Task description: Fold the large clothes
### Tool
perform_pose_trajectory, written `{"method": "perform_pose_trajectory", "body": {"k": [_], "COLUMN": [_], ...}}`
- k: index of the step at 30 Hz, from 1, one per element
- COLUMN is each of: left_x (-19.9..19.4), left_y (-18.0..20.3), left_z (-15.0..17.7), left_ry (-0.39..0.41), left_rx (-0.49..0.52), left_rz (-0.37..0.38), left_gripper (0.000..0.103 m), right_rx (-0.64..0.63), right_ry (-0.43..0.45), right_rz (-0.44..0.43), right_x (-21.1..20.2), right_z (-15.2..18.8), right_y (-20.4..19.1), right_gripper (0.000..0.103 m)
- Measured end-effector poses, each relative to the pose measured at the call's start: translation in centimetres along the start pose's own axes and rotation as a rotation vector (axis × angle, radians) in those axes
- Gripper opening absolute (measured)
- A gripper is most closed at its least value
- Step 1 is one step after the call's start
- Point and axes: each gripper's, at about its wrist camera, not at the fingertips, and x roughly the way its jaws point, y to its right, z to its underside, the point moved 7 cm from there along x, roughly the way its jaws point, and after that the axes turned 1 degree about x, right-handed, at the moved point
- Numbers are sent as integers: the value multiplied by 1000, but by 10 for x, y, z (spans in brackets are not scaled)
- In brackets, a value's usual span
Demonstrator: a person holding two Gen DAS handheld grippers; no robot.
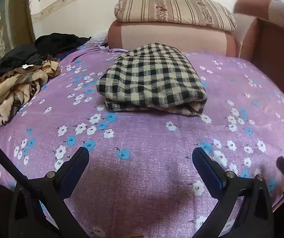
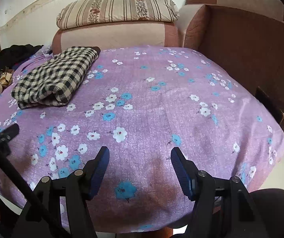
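Observation:
A black-and-cream checked garment (image 1: 151,79) lies folded into a thick rectangle on the purple flowered bed cover (image 1: 142,148), toward the far middle of the bed. In the right wrist view the same checked garment (image 2: 54,79) sits at the far left. My left gripper (image 1: 141,154) hovers open over the bare cover, well short of the garment, nothing between its fingers. My right gripper (image 2: 140,154) is open too, over the cover (image 2: 161,109) near the front edge, holding nothing. The left gripper's tips (image 2: 7,132) show at the left edge of the right wrist view.
A heap of unfolded clothes, beige-brown (image 1: 14,91) and black (image 1: 56,41), lies at the bed's left side. A striped pillow (image 1: 171,10) rests on a pink-and-brown cushion (image 1: 171,37) against the far wall. A brown wooden board (image 2: 251,63) borders the right side.

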Motion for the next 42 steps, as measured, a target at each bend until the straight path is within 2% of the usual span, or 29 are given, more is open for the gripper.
{"method": "perform_pose_trajectory", "body": {"k": [2,5,9,13,20,32,42], "left_x": [1,-1,-18,-26,-30,-26,-25], "left_y": [-2,-1,-5,0,2,7,3], "left_z": [1,-3,-12,-13,-13,-8,-11], "left_ry": [3,2,69,96,102,78,79], "left_rx": [2,9,-25,10,14,33,7], "left_rz": [-14,-9,4,2,24,27,23], "left_gripper": [103,103,103,103,103,103,103], "right_rx": [10,-23,-31,-82,-126,-103,-100], "right_ry": [-8,-1,-12,5,-8,-30,-51], "right_rz": [-7,30,41,54,61,57,57], "right_x": [2,4,6,2,5,11,17], "right_z": [2,2,5,7,14,16,19], "right_y": [0,-3,-7,-19,-30,-27,-28], "right_gripper": [69,69,69,69,70,70,70]}}
